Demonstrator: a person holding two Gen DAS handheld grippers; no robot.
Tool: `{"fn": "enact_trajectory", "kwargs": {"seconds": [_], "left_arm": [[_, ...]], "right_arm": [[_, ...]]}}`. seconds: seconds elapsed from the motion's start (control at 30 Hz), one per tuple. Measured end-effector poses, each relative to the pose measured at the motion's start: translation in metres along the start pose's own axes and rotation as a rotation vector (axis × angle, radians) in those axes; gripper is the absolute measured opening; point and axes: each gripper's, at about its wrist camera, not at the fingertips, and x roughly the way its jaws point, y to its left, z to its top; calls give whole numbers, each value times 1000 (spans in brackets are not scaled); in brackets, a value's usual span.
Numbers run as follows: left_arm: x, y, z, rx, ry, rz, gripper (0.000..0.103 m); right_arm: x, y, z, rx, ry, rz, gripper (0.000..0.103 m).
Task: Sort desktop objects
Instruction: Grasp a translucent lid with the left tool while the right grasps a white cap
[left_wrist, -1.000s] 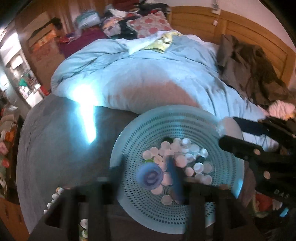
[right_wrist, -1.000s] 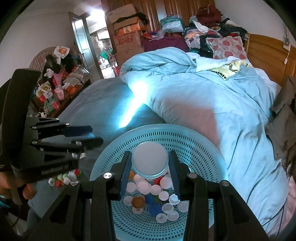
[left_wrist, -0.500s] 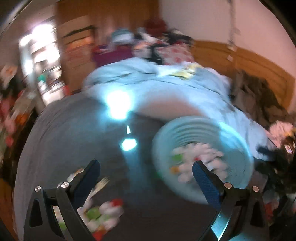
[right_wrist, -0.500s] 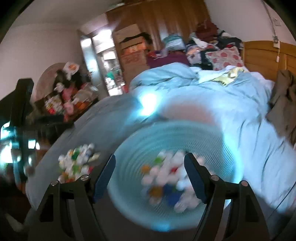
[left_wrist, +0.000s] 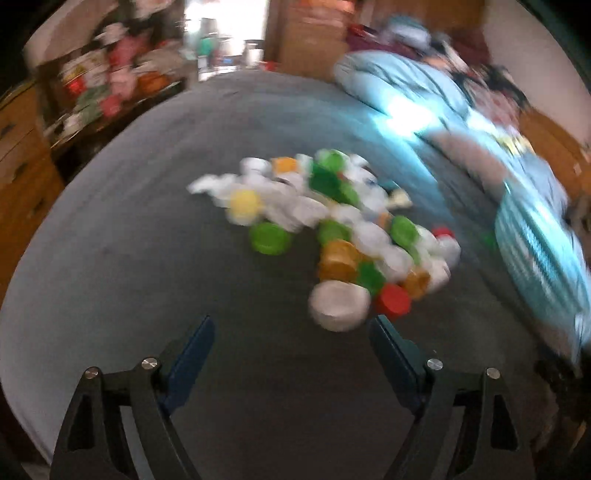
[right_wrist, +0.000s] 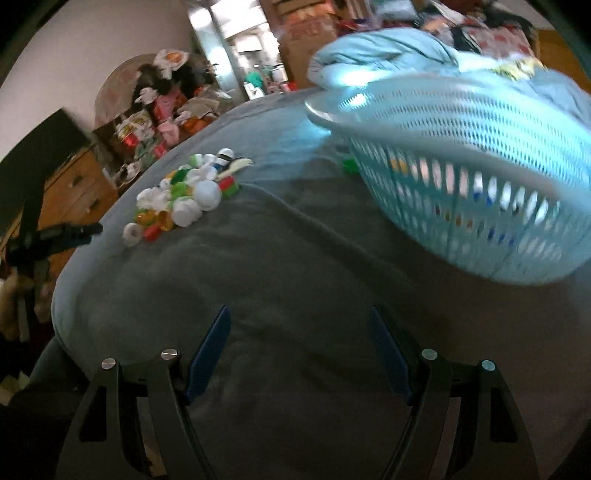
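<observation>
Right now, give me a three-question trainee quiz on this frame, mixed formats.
1. True or false: the left tongs hold a cap.
2. Where is the pile of loose caps? A) inside the basket B) on the grey blanket C) on the wooden drawers
3. Fill in: the teal basket already contains some ____.

Key:
1. False; nothing sits between them while they are closing.
2. B; grey blanket.
3. Caps, visible through its slotted wall.

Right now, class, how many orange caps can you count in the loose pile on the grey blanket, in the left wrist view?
3: one orange cap at the pile's far edge, a large one mid-pile, a smaller one near the red cap. Blur and overlap may hide more.
</observation>
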Motion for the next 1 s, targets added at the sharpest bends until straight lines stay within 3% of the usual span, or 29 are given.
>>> {"fn": "enact_trajectory", "kwargs": {"seconds": [0.1, 0.27, 0.3, 0.33, 0.37, 0.47, 0.53, 0.57, 0.6, 0.63, 0.67, 0.87, 0.93, 1.0], "left_arm": [[20, -29, 4, 79, 5, 24, 89], [60, -39, -1, 133, 71, 91, 89], [58, -38, -2, 130, 48, 81, 76], [54, -39, -1, 133, 46, 81, 51], [52, -39, 1, 133, 48, 82, 42], [28, -43, 11, 132, 32, 19, 41], [-6, -64, 17, 185, -20, -85, 42], [-15, -78, 11, 279, -57, -61, 44], [4, -84, 4, 366, 17, 56, 42], [27, -71, -1, 322, 135, 78, 42], [37, -58, -5, 273, 178, 81, 42], [19, -40, -16, 223, 107, 57, 43], [11, -32, -12, 176, 86, 6, 43], [-8, -28, -9, 132, 41, -106, 44]], "right_arm": [[0, -5, -13, 16, -5, 0, 72], [1, 4, -18, -32, 4, -47, 72], [3, 8, -19, -51, 7, -64, 73], [4, 11, -19, -69, 10, -77, 75], [5, 14, -20, -88, 13, -91, 76], [5, 14, -22, -101, 16, -103, 77], [6, 15, -21, -99, 14, -100, 77], [5, 15, -22, -99, 14, -100, 77], [6, 14, -22, -98, 13, -100, 77], [6, 13, -22, -97, 12, -99, 77], [5, 12, -23, -94, 12, -95, 78], [5, 13, -22, -93, 11, -92, 77], [1, 13, -21, -93, 9, -78, 77], [2, 15, -21, -96, 12, -79, 77]]}}
